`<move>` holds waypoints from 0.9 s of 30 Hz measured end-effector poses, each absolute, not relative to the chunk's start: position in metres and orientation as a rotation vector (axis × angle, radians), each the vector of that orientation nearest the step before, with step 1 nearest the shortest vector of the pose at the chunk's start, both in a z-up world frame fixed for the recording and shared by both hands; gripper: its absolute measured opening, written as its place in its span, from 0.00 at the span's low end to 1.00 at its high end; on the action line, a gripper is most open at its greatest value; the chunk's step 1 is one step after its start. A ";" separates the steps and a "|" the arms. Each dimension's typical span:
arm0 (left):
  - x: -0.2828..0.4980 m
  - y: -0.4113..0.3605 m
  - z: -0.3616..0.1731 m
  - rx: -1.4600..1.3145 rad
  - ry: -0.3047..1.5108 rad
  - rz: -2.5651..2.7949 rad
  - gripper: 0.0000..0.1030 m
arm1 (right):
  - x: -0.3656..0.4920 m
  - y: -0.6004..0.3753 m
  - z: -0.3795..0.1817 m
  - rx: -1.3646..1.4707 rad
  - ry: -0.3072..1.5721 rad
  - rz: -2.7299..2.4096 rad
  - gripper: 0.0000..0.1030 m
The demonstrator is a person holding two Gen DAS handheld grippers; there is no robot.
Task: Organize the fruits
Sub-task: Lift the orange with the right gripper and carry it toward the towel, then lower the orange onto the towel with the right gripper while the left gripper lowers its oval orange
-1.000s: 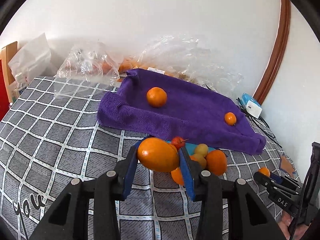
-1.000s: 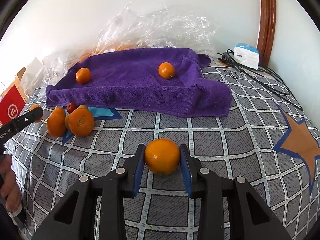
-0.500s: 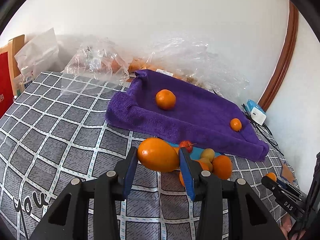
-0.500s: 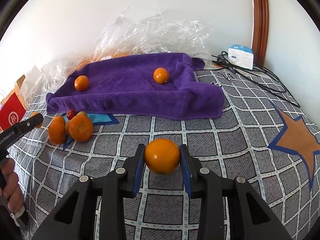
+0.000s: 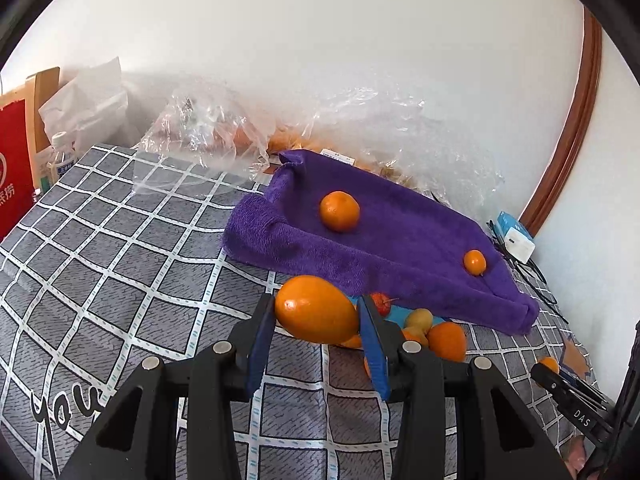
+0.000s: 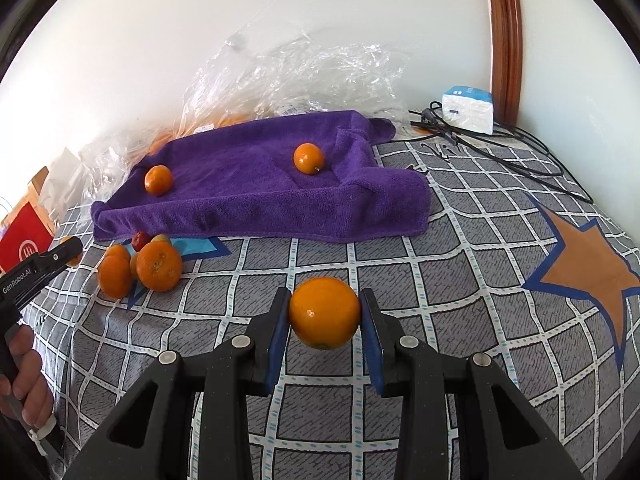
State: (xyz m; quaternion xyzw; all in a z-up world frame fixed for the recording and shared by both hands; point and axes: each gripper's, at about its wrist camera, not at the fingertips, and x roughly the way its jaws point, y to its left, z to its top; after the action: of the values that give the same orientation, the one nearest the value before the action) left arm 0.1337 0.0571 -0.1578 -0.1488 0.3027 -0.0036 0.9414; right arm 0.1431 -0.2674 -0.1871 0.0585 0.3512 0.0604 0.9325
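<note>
My left gripper (image 5: 318, 312) is shut on an oval orange (image 5: 316, 308) held above the checked cloth. My right gripper (image 6: 325, 314) is shut on a round orange (image 6: 324, 312), also held above the cloth. A purple towel (image 5: 400, 236) lies ahead with two oranges on it, a larger one (image 5: 339, 211) and a smaller one (image 5: 474, 262); the towel also shows in the right wrist view (image 6: 256, 184). A pile of loose fruit (image 6: 154, 264) with oranges, a small red fruit (image 5: 382, 303) and a yellowish fruit (image 5: 418, 318) lies in front of the towel.
Crumpled clear plastic bags (image 5: 208, 136) lie against the wall behind the towel. A white and blue charger box (image 6: 468, 108) with black cables (image 6: 520, 156) sits at the right. A red box (image 5: 14, 184) and a bottle stand at the far left.
Both grippers have risen and drawn back a little while still holding their oranges. The towel and the fruit pile sit as before.
</note>
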 end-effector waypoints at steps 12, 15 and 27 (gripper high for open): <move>0.134 0.055 -0.138 -0.290 0.619 -0.014 0.38 | 0.143 -0.271 -0.163 0.127 0.694 0.162 0.33; 0.136 0.052 -0.124 -0.262 0.596 -0.016 0.38 | 0.150 -0.272 -0.154 0.134 0.680 0.167 0.33; 0.192 0.041 -0.082 -0.209 0.531 -0.014 0.38 | 0.209 -0.252 -0.115 0.091 0.580 0.158 0.33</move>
State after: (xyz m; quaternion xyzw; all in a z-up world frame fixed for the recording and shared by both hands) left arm 0.1919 0.0407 -0.0817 -0.1031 0.2617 -0.0067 0.9596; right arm 0.2087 -0.2523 -0.1148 0.0446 0.2857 0.0780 0.9541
